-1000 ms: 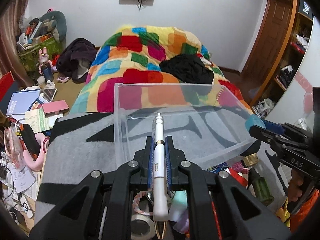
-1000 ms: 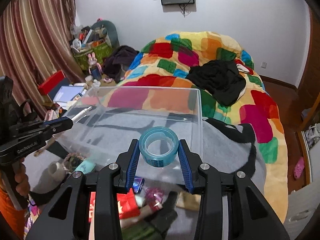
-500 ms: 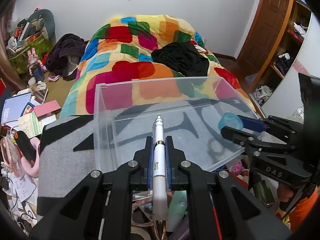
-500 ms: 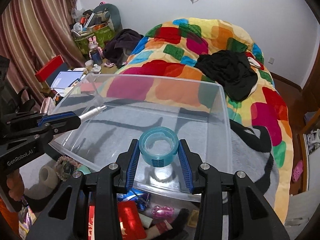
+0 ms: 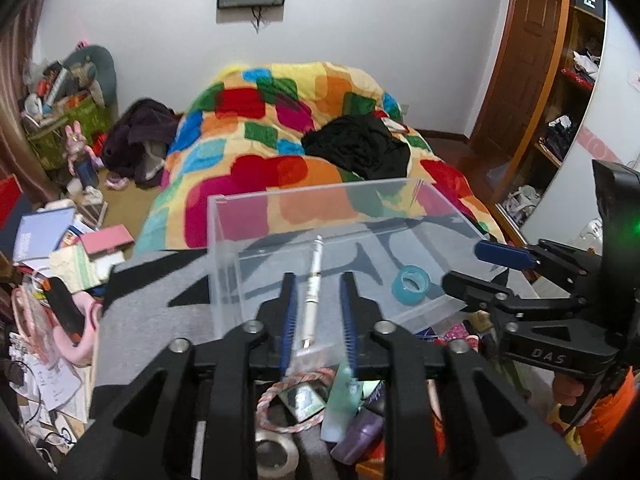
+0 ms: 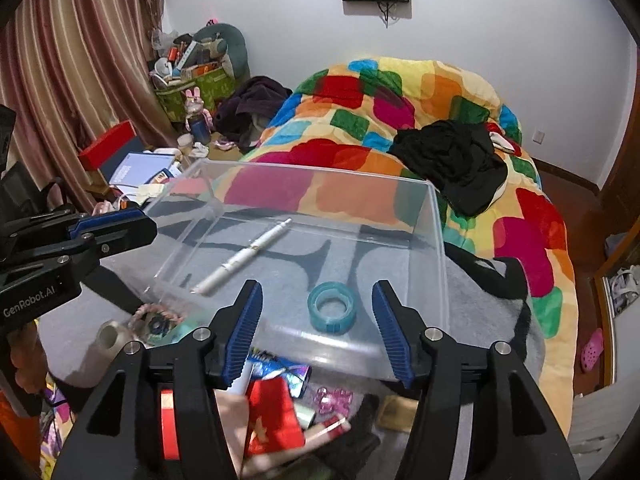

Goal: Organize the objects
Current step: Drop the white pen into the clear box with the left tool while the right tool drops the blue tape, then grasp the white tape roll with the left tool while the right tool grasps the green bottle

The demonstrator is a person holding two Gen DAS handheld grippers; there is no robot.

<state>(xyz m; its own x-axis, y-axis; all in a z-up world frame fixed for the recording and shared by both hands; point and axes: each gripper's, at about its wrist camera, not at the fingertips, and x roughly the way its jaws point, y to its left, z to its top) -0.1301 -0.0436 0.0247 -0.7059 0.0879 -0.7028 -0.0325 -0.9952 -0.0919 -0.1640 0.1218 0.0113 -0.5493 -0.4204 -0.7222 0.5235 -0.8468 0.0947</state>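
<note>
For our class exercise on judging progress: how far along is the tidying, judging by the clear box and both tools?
Done: the pen and the tape roll lie in the clear box. In hand: nothing; the left tool and right tool have just been opening and stand open, empty. Left: the clutter in front of the box, such as the braided cord and red packet.

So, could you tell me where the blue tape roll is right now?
The blue tape roll lies inside the clear box, right of the white pen.

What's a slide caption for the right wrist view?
Right gripper open above the teal tape roll and white pen in the clear bin.
</note>
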